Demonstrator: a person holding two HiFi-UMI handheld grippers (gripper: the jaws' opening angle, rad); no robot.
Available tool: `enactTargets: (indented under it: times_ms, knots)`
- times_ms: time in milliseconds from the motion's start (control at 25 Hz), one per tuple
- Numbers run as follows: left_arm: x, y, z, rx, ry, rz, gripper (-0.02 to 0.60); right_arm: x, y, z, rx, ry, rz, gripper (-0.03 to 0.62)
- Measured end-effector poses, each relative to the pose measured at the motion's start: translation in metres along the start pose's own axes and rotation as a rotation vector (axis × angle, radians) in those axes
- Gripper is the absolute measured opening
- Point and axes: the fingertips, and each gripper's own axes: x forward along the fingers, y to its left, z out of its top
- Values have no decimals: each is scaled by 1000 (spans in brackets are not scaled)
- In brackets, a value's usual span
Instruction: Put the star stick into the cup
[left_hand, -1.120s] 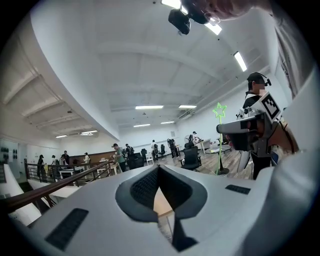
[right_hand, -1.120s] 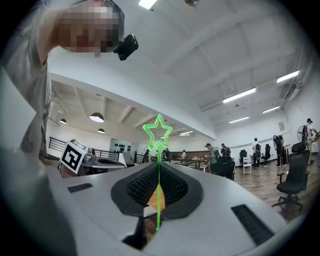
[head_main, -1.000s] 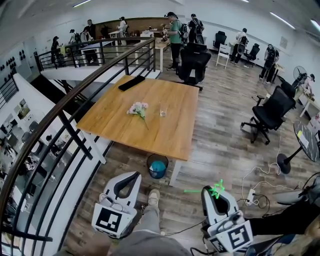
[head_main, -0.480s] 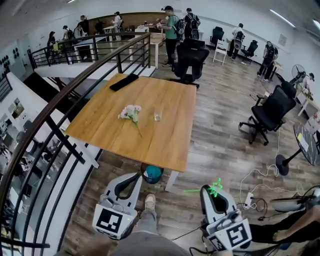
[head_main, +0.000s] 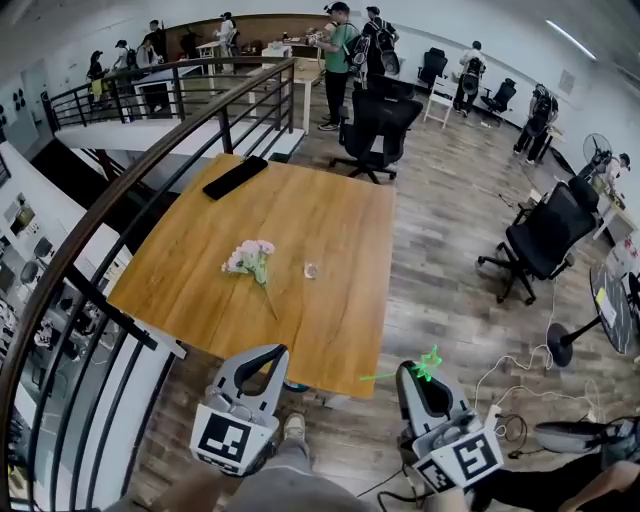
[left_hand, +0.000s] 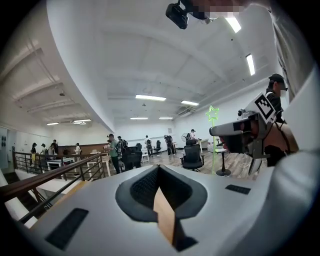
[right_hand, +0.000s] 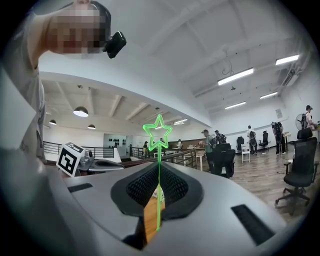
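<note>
Green stick (right_hand: 159, 170) shows clamped in right gripper view.

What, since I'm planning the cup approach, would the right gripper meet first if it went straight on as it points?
Probably the wooden table: the right gripper, shut on the star stick, points toward its near edge, and wood shows between the fingers. Height is unclear; it may pass above.

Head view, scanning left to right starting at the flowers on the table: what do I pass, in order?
flowers → clear cup → green star stick → black office chair
</note>
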Motion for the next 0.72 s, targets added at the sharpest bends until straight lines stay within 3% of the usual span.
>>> enactTargets:
  times_ms: [320,720]
  knots:
    - [69,74,-5,14,33,-30,15,105,-35,17,-4,-20,-12,32]
    - [101,114,-3,7,32,-2,15,157,-55,17,-7,2,4,32]
